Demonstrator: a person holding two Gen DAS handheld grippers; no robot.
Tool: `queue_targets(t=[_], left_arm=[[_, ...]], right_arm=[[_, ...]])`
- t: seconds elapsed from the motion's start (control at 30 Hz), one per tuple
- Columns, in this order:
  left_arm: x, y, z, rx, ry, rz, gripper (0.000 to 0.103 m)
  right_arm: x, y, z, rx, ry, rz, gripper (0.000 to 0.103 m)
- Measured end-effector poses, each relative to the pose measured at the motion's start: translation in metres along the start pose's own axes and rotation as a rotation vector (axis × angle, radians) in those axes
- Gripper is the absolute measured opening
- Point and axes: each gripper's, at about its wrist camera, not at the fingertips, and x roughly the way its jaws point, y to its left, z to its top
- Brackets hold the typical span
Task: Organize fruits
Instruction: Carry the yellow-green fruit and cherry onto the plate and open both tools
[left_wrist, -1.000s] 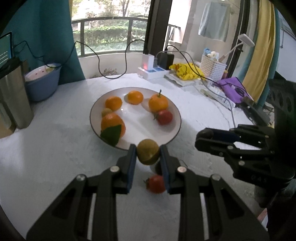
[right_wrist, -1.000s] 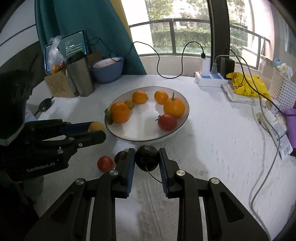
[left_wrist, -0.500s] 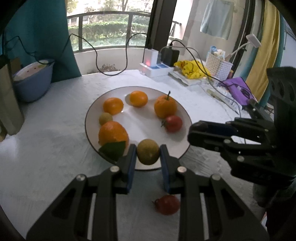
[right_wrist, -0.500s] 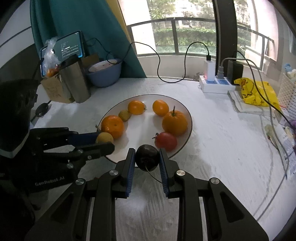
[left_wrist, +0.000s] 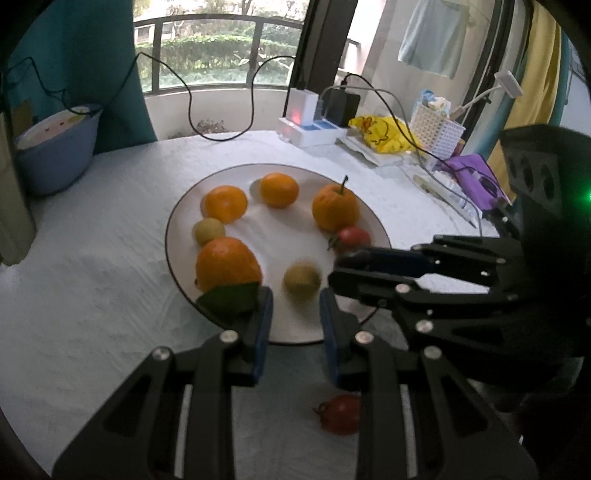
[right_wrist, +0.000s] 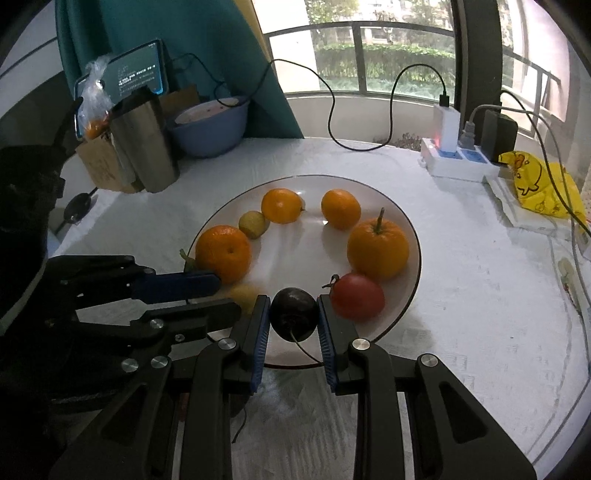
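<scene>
A white plate (left_wrist: 184, 218) (right_wrist: 410, 236) holds several oranges, a small yellow-green fruit and a red tomato (left_wrist: 352, 238) (right_wrist: 356, 301). My left gripper (left_wrist: 295, 314) is open over the plate's near rim; a blurred yellow-green fruit (left_wrist: 301, 279) lies on the plate just beyond its fingertips. My right gripper (right_wrist: 293, 314) is shut on a dark purple fruit (right_wrist: 293, 314) with a stem, held above the plate's near edge. It also shows in the left wrist view (left_wrist: 364, 267). Another red tomato (left_wrist: 340, 413) lies on the tablecloth under the left gripper.
A blue bowl (right_wrist: 210, 129) and a steel cup (right_wrist: 144, 144) stand at the back left. A power strip (right_wrist: 454, 162), cables, a yellow bag (right_wrist: 539, 184) and a white basket (left_wrist: 436, 129) are at the back right.
My left gripper has opened and let go of the yellow-green fruit, which now lies on the plate. My right gripper has carried the dark fruit forward over the plate's edge.
</scene>
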Motion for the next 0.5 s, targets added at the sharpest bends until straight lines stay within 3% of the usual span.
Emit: queue_targets(t=[0.5], left_arm=[[-0.022, -0.003, -0.009, -0.002, -0.033, 0.0, 0.028]], right_arm=[[-0.017, 0.008, -0.003, 0.007, -0.017, -0.04, 0.028]])
